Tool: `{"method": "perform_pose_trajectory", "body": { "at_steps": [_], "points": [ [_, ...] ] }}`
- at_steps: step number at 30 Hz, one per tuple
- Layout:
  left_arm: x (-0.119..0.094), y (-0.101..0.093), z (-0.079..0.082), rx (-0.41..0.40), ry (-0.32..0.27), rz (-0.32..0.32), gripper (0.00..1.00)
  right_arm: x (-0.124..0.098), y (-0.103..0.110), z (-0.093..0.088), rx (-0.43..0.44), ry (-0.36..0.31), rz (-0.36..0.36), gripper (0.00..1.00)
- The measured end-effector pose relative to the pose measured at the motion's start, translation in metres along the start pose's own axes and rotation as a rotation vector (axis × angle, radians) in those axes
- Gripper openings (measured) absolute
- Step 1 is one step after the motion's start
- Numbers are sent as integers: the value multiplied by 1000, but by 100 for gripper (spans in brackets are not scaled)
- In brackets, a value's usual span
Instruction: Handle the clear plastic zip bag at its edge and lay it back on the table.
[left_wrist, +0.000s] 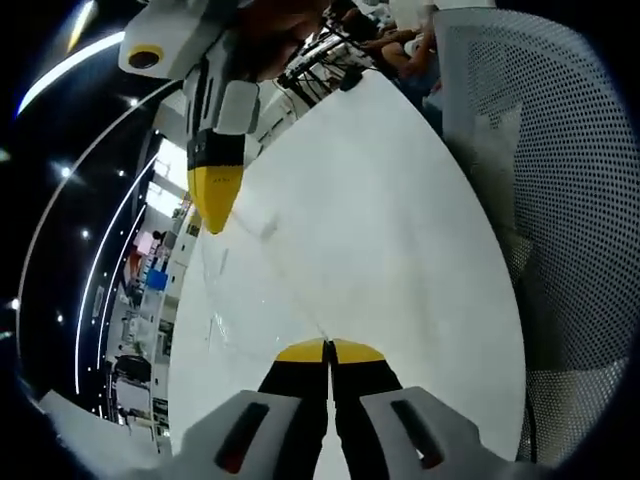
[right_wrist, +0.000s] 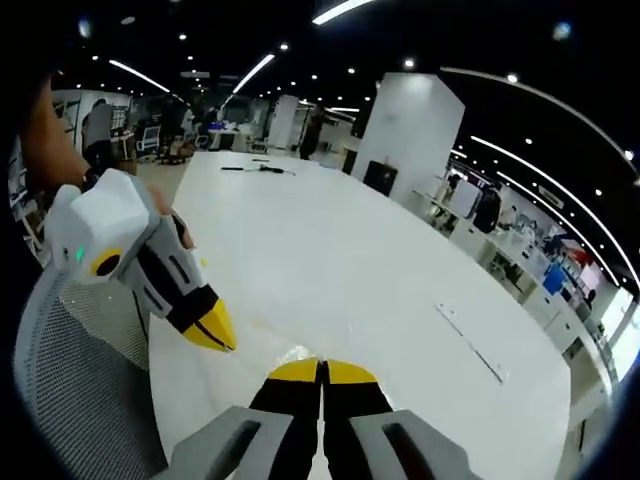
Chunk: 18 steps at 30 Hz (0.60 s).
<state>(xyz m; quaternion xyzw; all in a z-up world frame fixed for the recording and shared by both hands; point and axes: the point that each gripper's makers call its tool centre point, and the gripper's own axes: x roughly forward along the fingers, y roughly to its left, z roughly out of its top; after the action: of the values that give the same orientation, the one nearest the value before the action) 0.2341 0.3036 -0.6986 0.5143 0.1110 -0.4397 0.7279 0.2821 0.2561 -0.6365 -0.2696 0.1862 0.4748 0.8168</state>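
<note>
A clear plastic zip bag (left_wrist: 250, 285) hangs stretched over the white table (left_wrist: 400, 220), faint, with only its creases and edges showing. In the left gripper view my left gripper (left_wrist: 328, 348) is shut, and one edge of the bag runs into its yellow tips. My right gripper (left_wrist: 214, 215) comes in from the upper left, shut at the bag's opposite edge. In the right gripper view my right gripper (right_wrist: 322, 368) is shut low in the middle. The left gripper (right_wrist: 222, 338), held by a hand, points in from the left with a faint strip of the bag (right_wrist: 268, 352) between the two.
A grey mesh chair back (left_wrist: 560, 200) stands close beside the table, also seen as the mesh chair (right_wrist: 80, 400). The long table (right_wrist: 380, 260) carries dark tools (right_wrist: 255, 168) at its far end and a narrow slot (right_wrist: 470, 345). People sit beyond.
</note>
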Motion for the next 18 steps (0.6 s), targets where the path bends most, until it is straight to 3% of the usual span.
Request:
{"method": "perform_pose_trajectory", "body": {
  "at_steps": [6,12,17,18],
  "points": [
    [3,10,5,5,-9,23,0,4,6,-8,-98,56,-18,0],
    [5,17,11,-26,-33,28,0,11,10,-15,-124,88,-21,0],
    [3,15,24,-212,-114,-41,3,18,12,-25,-150,115,-30,0],
    [1,20,25,-222,-119,-19,5,19,13,-27,-133,115,-23,0]
  ]
}}
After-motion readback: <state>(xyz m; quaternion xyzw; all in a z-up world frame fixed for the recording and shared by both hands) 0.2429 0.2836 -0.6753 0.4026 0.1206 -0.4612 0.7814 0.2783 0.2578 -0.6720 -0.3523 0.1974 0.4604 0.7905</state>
